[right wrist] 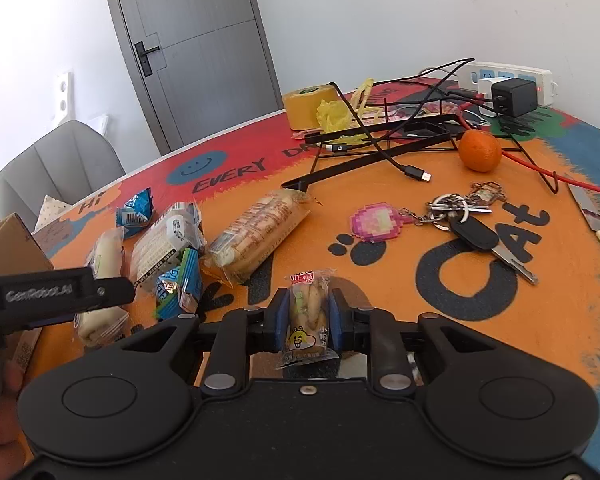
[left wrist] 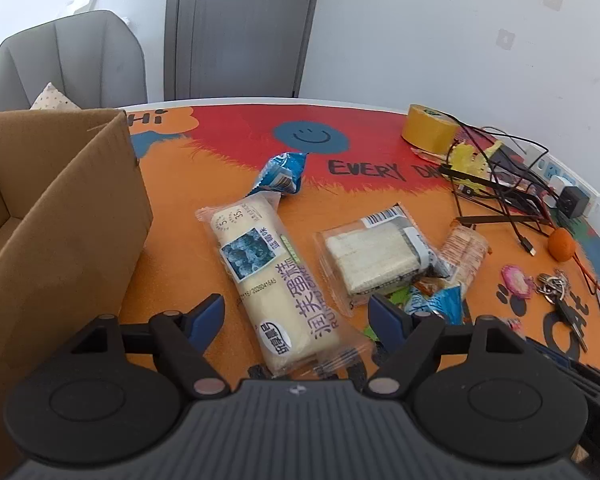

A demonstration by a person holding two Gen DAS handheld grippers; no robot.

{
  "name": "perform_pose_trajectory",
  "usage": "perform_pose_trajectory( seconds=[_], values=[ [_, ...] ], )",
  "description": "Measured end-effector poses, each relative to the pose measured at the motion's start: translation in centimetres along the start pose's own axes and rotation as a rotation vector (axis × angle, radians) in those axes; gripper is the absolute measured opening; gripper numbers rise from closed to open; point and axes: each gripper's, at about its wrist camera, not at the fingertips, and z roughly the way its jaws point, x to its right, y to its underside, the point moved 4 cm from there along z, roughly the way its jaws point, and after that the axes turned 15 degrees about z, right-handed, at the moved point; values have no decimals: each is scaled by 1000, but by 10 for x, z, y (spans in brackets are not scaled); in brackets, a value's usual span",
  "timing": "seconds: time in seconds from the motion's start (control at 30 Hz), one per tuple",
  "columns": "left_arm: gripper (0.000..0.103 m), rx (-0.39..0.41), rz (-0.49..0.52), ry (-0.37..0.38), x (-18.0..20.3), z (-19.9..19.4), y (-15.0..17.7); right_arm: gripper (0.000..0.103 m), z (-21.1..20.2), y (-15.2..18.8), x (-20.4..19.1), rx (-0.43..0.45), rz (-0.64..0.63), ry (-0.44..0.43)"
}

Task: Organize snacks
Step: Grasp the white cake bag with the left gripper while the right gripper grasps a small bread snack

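The small snack packet [right wrist: 306,314] is pinched between the closed pads of the right gripper [right wrist: 308,318], low over the table [right wrist: 380,280]; the left gripper [left wrist: 296,312] gapes empty over the long cake pack [left wrist: 276,280]; other snacks lie loose toward one o'clock, so by my judgement most sorting into the cardboard box [left wrist: 60,220], at nine o'clock, remains.

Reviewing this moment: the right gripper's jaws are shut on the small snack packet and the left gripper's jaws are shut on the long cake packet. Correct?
Not quite. The right gripper is shut on the small snack packet, but the left gripper is open: in the left wrist view its jaws stand apart on either side of the long cake packet, not pressing it.
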Motion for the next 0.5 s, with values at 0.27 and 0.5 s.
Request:
perform_pose_trajectory(
  seconds=[0.27,0.5],
  values=[
    [53,11,-17,-24,-10,4,4,23,-7,8,-1,10,-26,17],
    [34,24,-1,-7,-10,-8,14,21,-16,13,1,10,10,-9]
  ],
)
